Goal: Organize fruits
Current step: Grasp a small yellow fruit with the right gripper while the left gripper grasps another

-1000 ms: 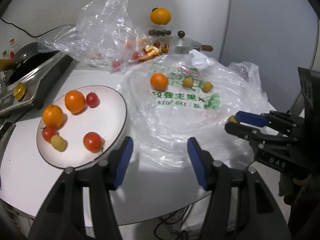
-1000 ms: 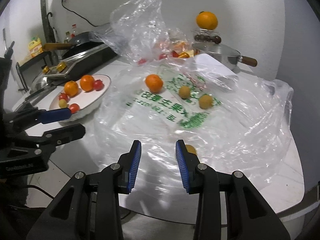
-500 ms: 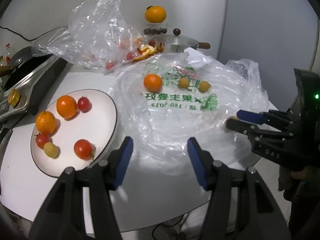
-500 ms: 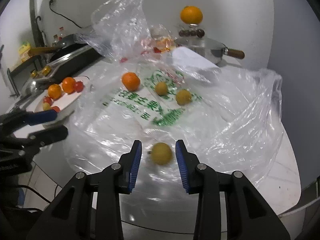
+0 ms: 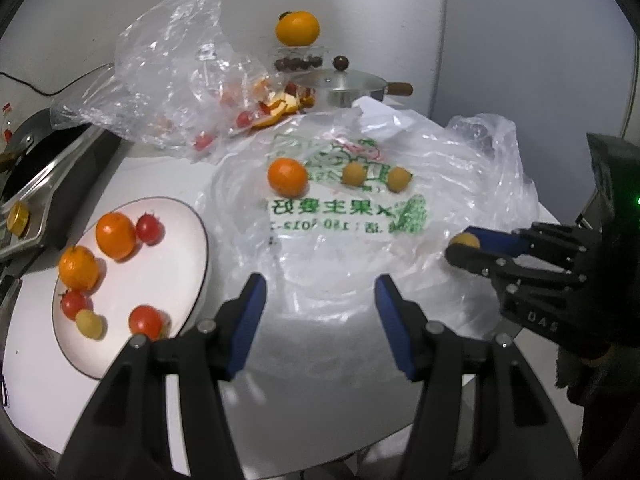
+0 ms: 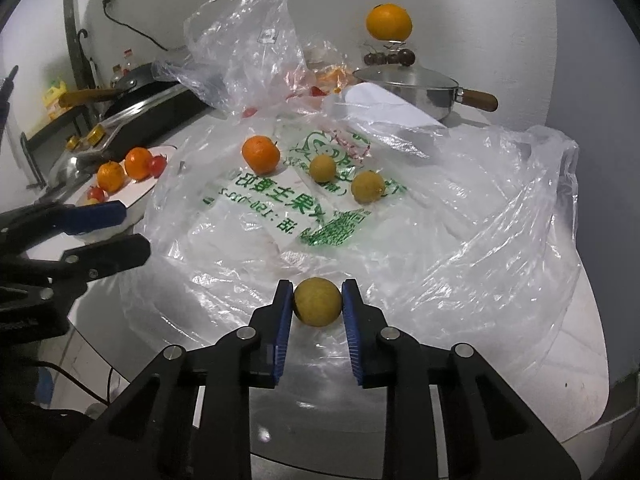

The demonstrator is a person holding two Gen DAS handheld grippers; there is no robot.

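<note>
I have the right gripper clamped on a small round yellow-green fruit, its jaws pressing both sides at lower centre of the right wrist view, just above the crumpled clear plastic bag. The left gripper hangs with jaws apart, nothing between them. The white round plate holding oranges and tomatoes lies at left of both views, well apart from the held fruit. I judge the carry must go leftward across the bag.
</note>
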